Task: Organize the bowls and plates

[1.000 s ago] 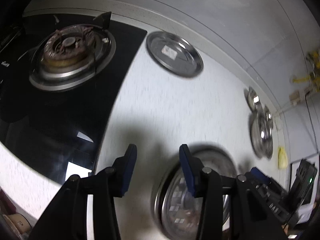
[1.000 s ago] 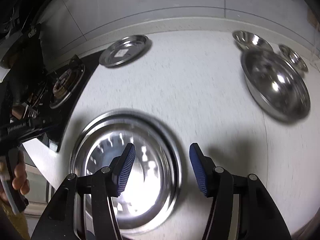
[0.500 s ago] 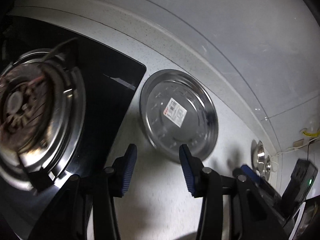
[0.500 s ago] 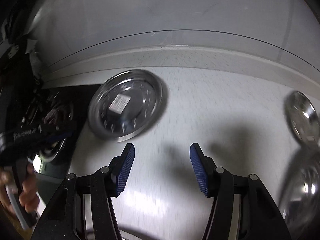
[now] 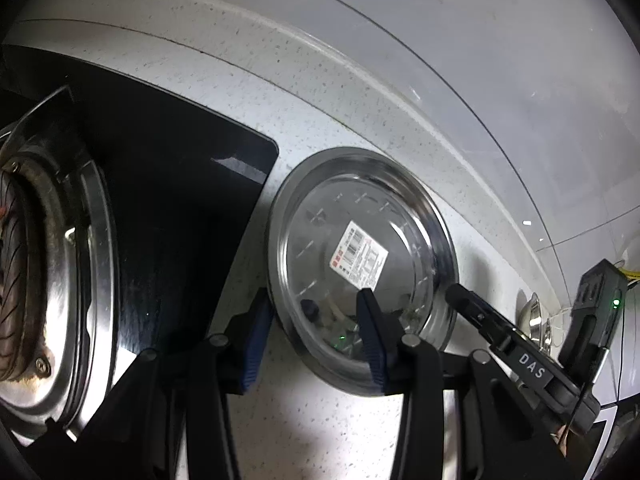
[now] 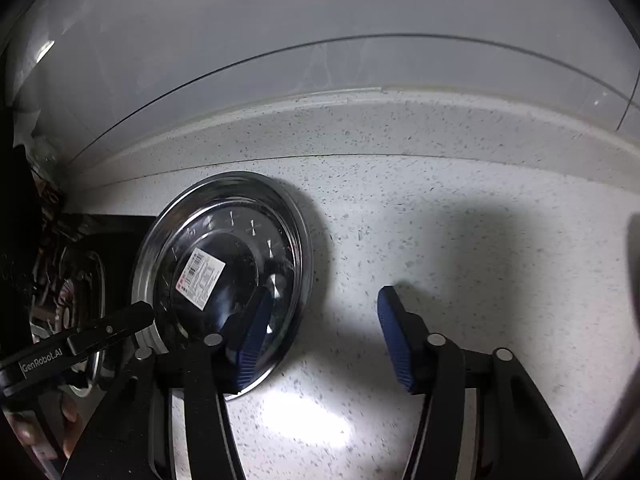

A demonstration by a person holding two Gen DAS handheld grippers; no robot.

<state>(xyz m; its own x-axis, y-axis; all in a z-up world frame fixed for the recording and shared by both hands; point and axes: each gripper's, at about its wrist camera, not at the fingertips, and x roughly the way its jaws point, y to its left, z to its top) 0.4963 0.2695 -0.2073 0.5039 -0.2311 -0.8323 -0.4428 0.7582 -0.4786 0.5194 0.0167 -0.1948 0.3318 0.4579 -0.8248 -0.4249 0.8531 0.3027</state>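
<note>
A steel plate with a white barcode sticker lies flat on the speckled white counter next to the stove. My left gripper is open and straddles the plate's near left rim, one finger outside it and one over the plate. In the right wrist view the same plate lies at left. My right gripper is open; its left finger is over the plate's right rim and its right finger is over bare counter. Each gripper's body shows in the other's view.
A black glass stove top with a steel burner ring lies left of the plate. The counter's raised back edge and grey tiled wall run close behind. Small steel bowls stand far right, partly hidden by the right gripper.
Both grippers have moved forward from the large near plate to the stickered plate at the back. They now sit at its opposite rims. Both stayed open.
</note>
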